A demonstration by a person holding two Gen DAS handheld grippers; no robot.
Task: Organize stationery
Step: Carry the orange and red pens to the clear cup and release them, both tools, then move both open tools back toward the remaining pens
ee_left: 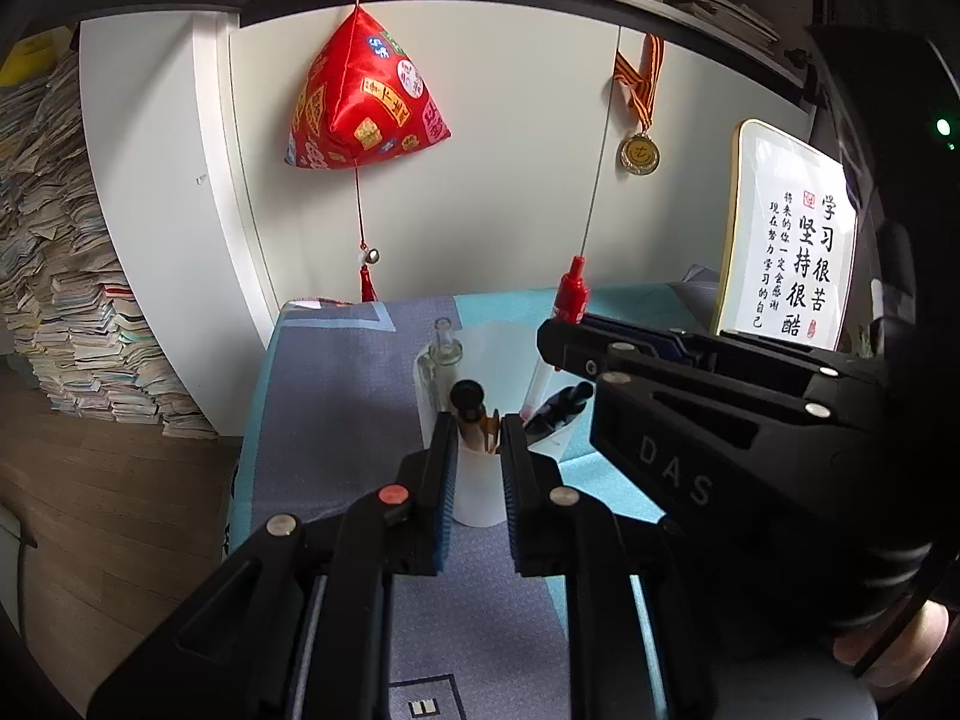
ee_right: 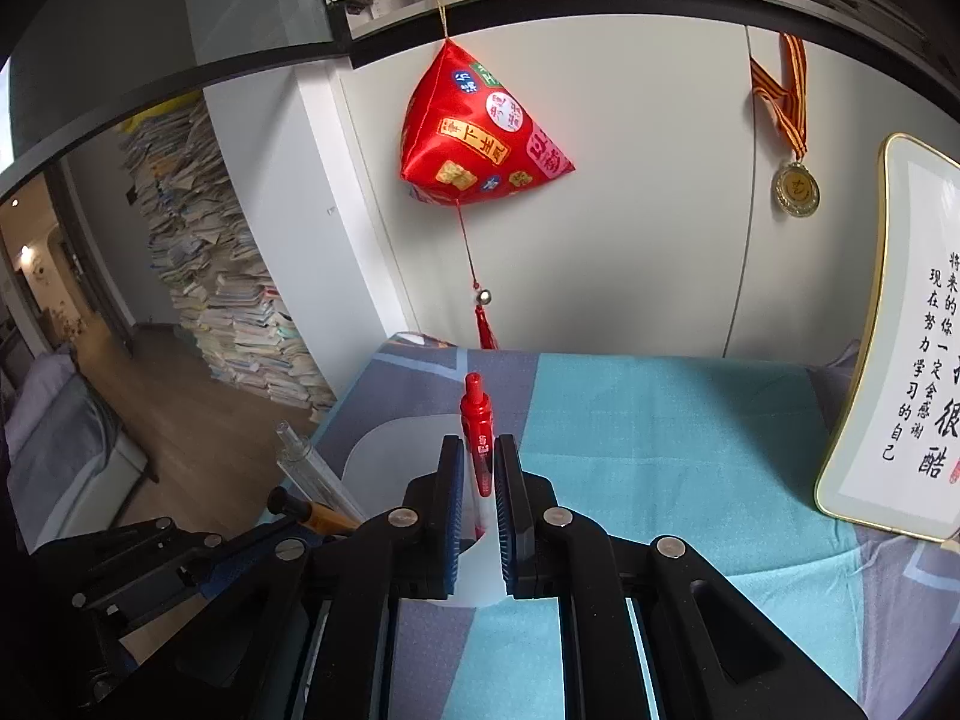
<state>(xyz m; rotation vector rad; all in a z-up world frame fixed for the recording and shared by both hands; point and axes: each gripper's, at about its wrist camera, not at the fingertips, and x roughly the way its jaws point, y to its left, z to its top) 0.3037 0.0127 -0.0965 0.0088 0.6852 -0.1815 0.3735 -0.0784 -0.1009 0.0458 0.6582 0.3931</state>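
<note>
Right gripper (ee_right: 479, 474) pinches red pen (ee_right: 476, 420) upright, tip down, likely for dropping into cup (ee_left: 477, 489). Left gripper (ee_left: 478, 450) clamps cup, steadying it.

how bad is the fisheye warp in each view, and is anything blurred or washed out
Left wrist view: strong barrel warp, the white wall panel bows outward; black corners vignette; the white pen cup between the left gripper fingers looks washed out. Right wrist view: the gold-framed calligraphy board bends sharply at the edge; the red-capped pen in the right gripper stays sharp.
</note>
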